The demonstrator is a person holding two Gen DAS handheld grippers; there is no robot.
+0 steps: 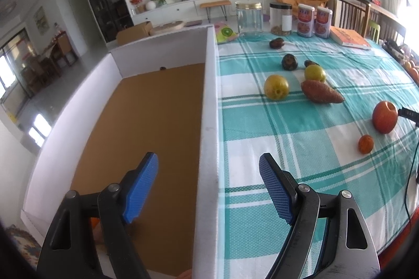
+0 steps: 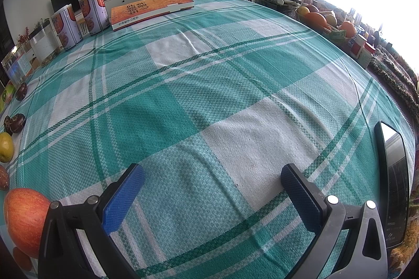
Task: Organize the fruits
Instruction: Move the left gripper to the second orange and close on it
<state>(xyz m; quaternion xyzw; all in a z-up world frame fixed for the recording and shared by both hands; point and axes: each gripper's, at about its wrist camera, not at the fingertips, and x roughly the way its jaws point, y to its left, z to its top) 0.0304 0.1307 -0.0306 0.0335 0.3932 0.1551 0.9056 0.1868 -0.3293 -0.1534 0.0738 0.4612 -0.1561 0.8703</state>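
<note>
Blue-padded fingers [image 1: 142, 190] of the left gripper [image 1: 209, 187] are standing wide apart with nothing between the pads, tilting down so that the white wall of the box [image 1: 209, 121] is running up between them; the left finger is hanging over the box's brown floor, the right one over the checked tablecloth [image 1: 275, 137]. Ahead of the right finger, fruits are lying on the cloth: two yellow-green round fruits [image 1: 276, 87], one sweet potato [image 1: 321, 91] just beside them, three dark wrinkled fruits [image 1: 289, 61] farther off, one red apple [image 1: 384, 117] and one small orange fruit [image 1: 365, 144] off to the right. Beyond these, two jars [image 1: 248, 17] and two cans [image 1: 306, 20] are standing by one book [image 1: 349, 38]. Fingers of the right gripper [image 2: 212, 197] are likewise spreading apart and gripping nothing, pointing steeply down at bare cloth; the apple is sitting just outside its left finger, and one dark phone-like slab [image 2: 392, 187] is lying outside the right finger.
</note>
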